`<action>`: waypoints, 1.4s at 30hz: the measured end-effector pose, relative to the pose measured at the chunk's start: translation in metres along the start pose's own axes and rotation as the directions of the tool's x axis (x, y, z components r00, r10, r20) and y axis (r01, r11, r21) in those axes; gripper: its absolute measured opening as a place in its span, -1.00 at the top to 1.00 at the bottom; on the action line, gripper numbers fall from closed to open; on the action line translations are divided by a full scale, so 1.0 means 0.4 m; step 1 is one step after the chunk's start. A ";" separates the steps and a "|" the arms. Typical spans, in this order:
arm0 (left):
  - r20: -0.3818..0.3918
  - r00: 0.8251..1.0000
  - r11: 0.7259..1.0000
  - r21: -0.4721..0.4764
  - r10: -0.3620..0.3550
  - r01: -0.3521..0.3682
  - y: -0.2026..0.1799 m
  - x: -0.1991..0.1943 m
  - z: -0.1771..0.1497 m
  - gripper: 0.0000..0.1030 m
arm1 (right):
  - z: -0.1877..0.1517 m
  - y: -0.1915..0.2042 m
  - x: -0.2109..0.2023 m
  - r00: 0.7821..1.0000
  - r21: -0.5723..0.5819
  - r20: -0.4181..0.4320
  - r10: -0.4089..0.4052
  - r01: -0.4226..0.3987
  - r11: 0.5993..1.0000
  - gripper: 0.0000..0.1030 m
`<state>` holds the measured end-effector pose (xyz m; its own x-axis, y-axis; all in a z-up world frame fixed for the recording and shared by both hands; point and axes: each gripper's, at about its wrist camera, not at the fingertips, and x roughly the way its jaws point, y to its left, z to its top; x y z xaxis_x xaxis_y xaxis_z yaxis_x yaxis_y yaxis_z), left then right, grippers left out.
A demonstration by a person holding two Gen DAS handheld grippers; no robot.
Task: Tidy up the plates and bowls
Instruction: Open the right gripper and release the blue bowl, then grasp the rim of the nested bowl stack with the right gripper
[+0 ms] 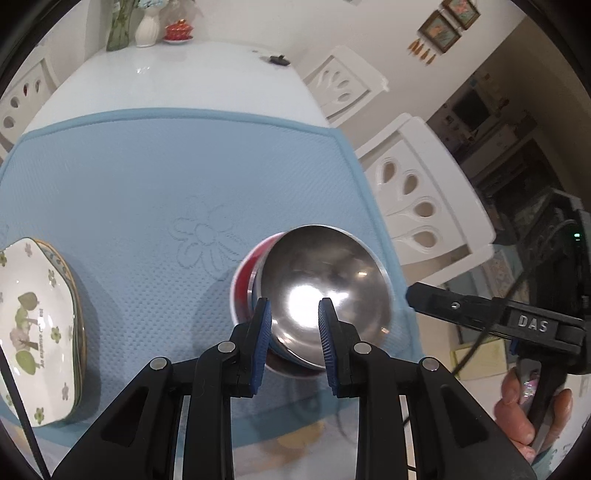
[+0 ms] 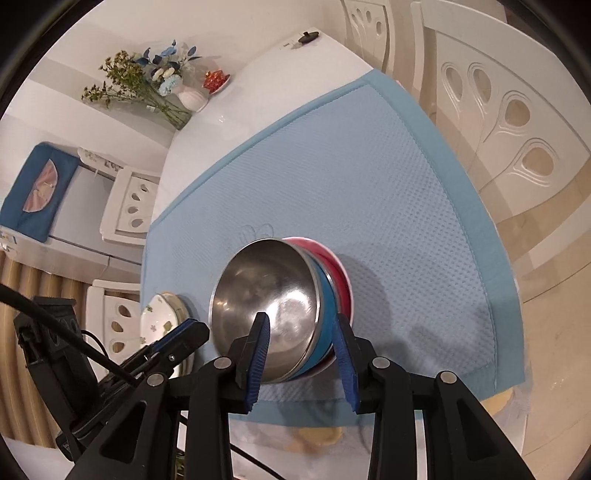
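A steel bowl (image 1: 325, 291) (image 2: 266, 306) sits nested in a blue bowl (image 2: 327, 314) and a red bowl (image 1: 243, 284) (image 2: 340, 273) on the blue mat (image 1: 147, 177). My left gripper (image 1: 295, 328) hovers over the stack's near left rim, jaws a little apart and empty; the right wrist view shows it (image 2: 184, 330) beside the stack, off the bowls. My right gripper (image 2: 301, 339) is open, with the stack's near right rim seen between its fingers and the pads not pressing on it. A stack of flower-print plates (image 1: 33, 325) (image 2: 159, 321) lies at the mat's left.
The mat covers the near half of a white table (image 1: 184, 74). At the far end stand a glass vase (image 1: 120, 26), a white vase (image 1: 147, 27), a red lidded pot (image 1: 179, 31) and a small black object (image 1: 277, 59). White chairs (image 1: 417, 192) line the sides.
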<state>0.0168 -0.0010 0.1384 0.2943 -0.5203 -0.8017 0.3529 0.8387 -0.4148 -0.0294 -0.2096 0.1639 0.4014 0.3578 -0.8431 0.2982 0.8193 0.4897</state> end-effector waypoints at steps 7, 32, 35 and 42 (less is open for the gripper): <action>0.143 0.989 0.991 0.132 -0.021 0.002 -0.062 -0.141 -0.040 0.26 | -0.055 0.057 -0.083 0.993 -0.063 0.095 -0.075 0.081 0.995 -0.07; 0.200 0.979 0.999 0.031 -0.048 0.043 0.005 -0.264 -0.137 -0.28 | -0.178 0.109 -0.194 0.959 -0.093 0.232 -0.162 0.187 0.978 -0.08; 0.162 0.986 0.999 -0.018 -0.035 0.039 0.026 -0.207 -0.123 -0.28 | -0.156 0.092 -0.157 0.970 -0.091 0.196 -0.147 0.167 0.982 -0.08; 0.038 0.996 0.988 -0.133 -0.080 0.084 0.060 -0.056 -0.084 -0.28 | -0.100 0.029 -0.062 0.991 -0.046 0.085 -0.106 0.110 0.993 -0.08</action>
<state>-0.0114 0.0362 0.1319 0.2985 -0.5914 -0.7491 0.2555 0.8058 -0.5343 -0.0705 -0.1908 0.1816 0.4395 0.2301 -0.8683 0.3003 0.8734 0.3834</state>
